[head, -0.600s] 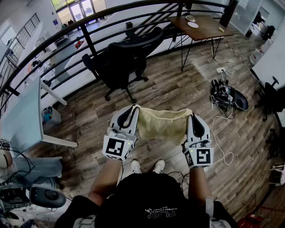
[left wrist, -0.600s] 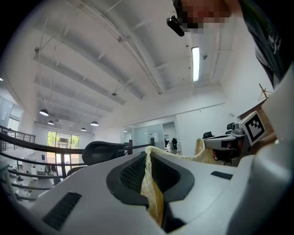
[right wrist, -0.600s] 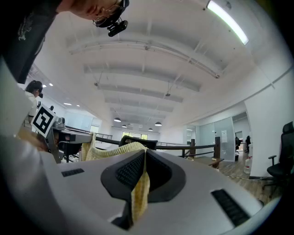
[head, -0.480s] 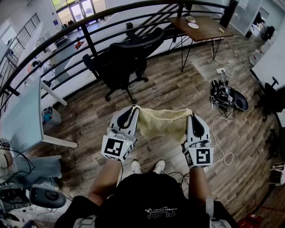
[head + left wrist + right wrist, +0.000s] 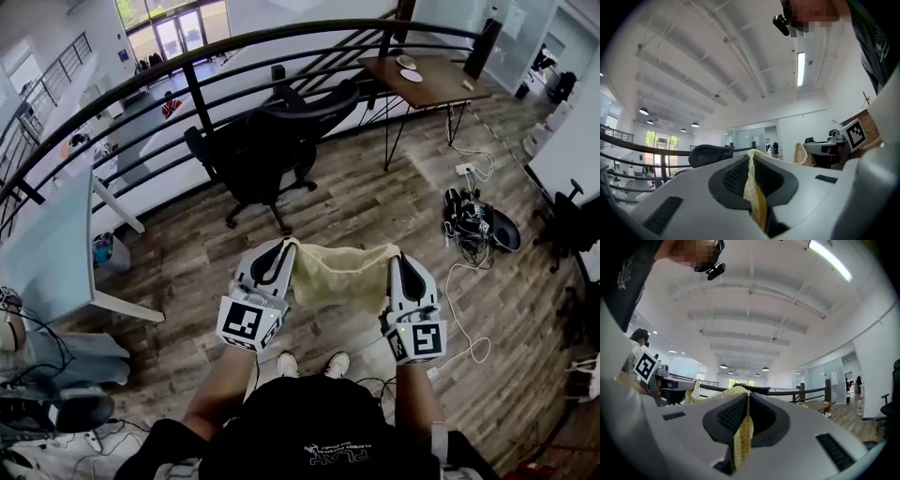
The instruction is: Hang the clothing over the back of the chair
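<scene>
A pale yellow knit garment [image 5: 343,273] hangs stretched between my two grippers at about waist height. My left gripper [image 5: 289,246] is shut on its left top corner, and the cloth [image 5: 754,187] shows pinched between the jaws in the left gripper view. My right gripper [image 5: 394,253] is shut on the right corner, the fabric [image 5: 743,437] squeezed between its jaws. The black office chair [image 5: 272,141] stands ahead of me by the railing, its back [image 5: 710,154] showing beyond the left jaws. Both grippers are well short of the chair.
A dark curved railing [image 5: 141,89] runs behind the chair. A wooden table [image 5: 422,75] with plates stands at the back right. A light desk [image 5: 47,253] is at the left. Cables and a power strip [image 5: 473,211] lie on the wood floor at the right.
The view has shifted so the chair sits a little lower and nearer. Both grippers, still holding the garment, have dropped slightly in the picture and keep their spacing.
</scene>
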Demonstrator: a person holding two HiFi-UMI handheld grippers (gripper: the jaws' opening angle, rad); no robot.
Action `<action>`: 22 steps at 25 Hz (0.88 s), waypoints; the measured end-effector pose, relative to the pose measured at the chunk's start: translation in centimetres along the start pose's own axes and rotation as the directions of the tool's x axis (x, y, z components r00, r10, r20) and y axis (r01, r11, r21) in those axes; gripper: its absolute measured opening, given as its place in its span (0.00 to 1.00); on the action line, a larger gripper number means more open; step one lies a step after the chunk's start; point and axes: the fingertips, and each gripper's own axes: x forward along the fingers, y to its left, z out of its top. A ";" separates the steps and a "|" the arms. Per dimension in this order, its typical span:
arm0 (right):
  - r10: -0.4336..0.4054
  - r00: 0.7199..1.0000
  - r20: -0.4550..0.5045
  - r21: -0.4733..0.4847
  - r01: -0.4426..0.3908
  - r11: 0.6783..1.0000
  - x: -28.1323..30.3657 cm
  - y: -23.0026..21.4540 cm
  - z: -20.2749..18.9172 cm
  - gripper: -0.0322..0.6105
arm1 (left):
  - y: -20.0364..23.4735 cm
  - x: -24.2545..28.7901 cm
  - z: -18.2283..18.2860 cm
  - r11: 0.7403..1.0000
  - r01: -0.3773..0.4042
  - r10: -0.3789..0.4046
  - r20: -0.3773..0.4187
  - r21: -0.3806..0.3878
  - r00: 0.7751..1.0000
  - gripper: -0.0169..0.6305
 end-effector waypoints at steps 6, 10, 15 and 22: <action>0.008 1.000 -0.006 0.053 -0.007 0.999 0.3 3.0 0.1 0.09 | 1.8 -1.8 0.5 1.000 0.018 -0.019 0.015 0.007 1.000 0.08; 0.003 1.000 0.002 0.059 -0.003 0.998 1.2 4.3 0.3 0.09 | 3.1 -2.3 0.9 1.000 0.027 -0.027 0.020 0.014 0.999 0.08; 0.006 1.000 -0.004 0.057 -0.006 0.998 2.4 4.8 0.1 0.09 | 4.3 -1.9 0.8 1.000 0.021 -0.022 0.011 0.012 1.000 0.08; 0.025 1.000 0.001 0.032 -0.025 0.999 5.3 3.0 -0.4 0.09 | 5.2 1.1 0.2 1.000 0.021 -0.021 0.002 0.004 1.000 0.08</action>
